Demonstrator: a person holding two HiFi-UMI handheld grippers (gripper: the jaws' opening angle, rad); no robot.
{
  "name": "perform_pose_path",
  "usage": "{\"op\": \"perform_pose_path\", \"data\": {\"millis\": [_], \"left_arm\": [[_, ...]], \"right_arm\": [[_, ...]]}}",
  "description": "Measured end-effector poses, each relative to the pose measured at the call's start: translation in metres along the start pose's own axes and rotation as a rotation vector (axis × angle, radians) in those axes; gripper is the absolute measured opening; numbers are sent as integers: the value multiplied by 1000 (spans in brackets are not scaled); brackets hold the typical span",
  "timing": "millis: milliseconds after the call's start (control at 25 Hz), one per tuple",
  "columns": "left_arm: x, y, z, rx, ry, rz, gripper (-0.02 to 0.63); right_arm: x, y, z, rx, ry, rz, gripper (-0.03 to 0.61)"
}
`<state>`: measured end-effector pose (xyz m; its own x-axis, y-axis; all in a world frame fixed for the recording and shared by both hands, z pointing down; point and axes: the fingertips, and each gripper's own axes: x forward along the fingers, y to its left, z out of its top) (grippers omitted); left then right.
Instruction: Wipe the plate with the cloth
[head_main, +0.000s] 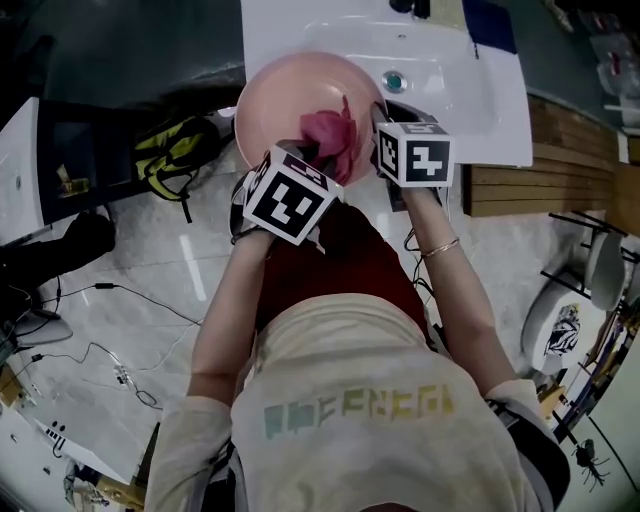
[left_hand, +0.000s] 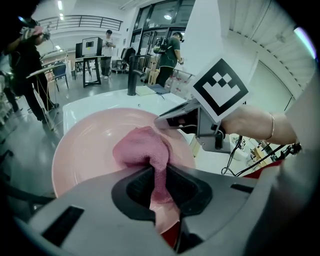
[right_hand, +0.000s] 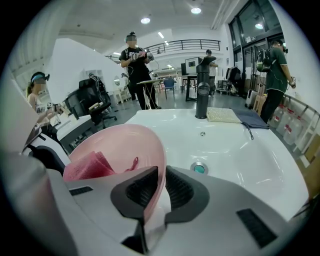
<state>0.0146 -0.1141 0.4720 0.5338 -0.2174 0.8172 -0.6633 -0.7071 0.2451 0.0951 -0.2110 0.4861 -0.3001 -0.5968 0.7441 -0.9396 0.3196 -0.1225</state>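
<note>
Pink plate held tilted over the white sink. The right gripper has its jaws closed on the plate's rim. The left gripper pinches the pink cloth, whose bunched body lies directly ahead of it on the plate's inner face. Only the right gripper view shows the sink drain.

Crumpled pink cloth lies on tilted pink plate.

Bright, open hall: pale marble floor, a white sink with a black faucet, tall windows, round ceiling lights, a railed mezzanine behind.
</note>
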Motion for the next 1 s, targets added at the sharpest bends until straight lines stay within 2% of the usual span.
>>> {"op": "perform_pose_path", "data": {"millis": [280, 720, 840, 1000], "left_arm": [[-17, 16, -19, -18, 14, 29, 69], [-42, 62, -31, -29, 20, 145, 67], [-52, 75, -34, -50, 12, 176, 69], [-63, 94, -33, -100, -27, 216, 69]], "right_arm": [[0, 2, -2, 6, 2, -8, 71], [-6, 5, -2, 0, 2, -41, 71], [-1, 11, -6, 12, -2, -11, 71], [-4, 12, -6, -3, -7, -16, 71]]}}
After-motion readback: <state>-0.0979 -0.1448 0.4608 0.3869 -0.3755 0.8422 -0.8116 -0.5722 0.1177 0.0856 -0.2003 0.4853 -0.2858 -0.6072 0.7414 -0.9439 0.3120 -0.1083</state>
